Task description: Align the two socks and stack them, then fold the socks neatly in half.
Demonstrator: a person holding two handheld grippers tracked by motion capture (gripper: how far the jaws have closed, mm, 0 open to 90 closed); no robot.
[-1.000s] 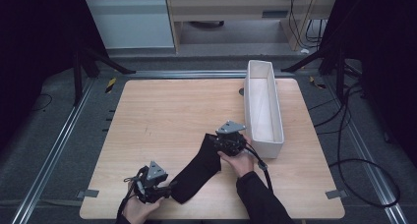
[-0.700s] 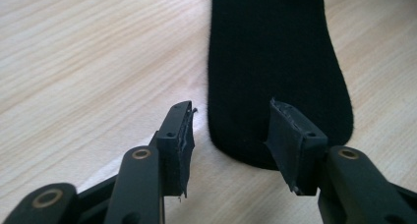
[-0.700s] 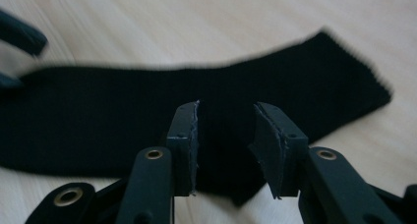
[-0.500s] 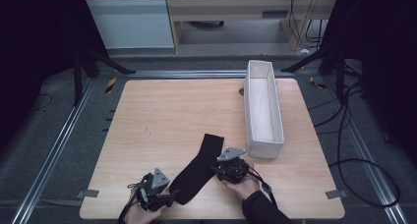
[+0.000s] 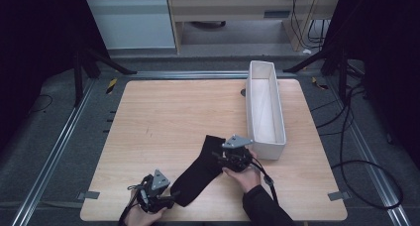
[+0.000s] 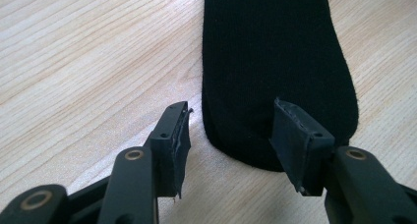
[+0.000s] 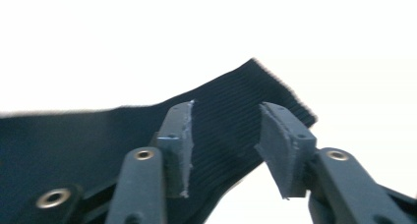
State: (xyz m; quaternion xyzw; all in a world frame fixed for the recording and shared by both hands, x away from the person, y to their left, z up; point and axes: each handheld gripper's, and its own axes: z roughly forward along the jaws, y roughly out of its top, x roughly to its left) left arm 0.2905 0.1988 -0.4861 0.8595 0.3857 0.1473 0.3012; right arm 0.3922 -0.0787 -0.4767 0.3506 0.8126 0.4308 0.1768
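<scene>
Sock (image 5: pixel 200 172) flat on table (image 5: pixel 163 117), bin (image 5: pixel 265 112) beside

Black tool (image 5: pixel 218 159) with grey plate, dark sleeve (image 5: pixel 265 208).

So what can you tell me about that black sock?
The black sock is a long, ribbed knit one, soft-looking, lying flat and slanted on the wooden table, close to the near edge. Its rounded toe end sits in front of the left claw, whose jaws have just been opening. Its ribbed cuff end lies under the right claw, also just opened. Neither claw pinches it. The white box stands beside it, apart.
</scene>
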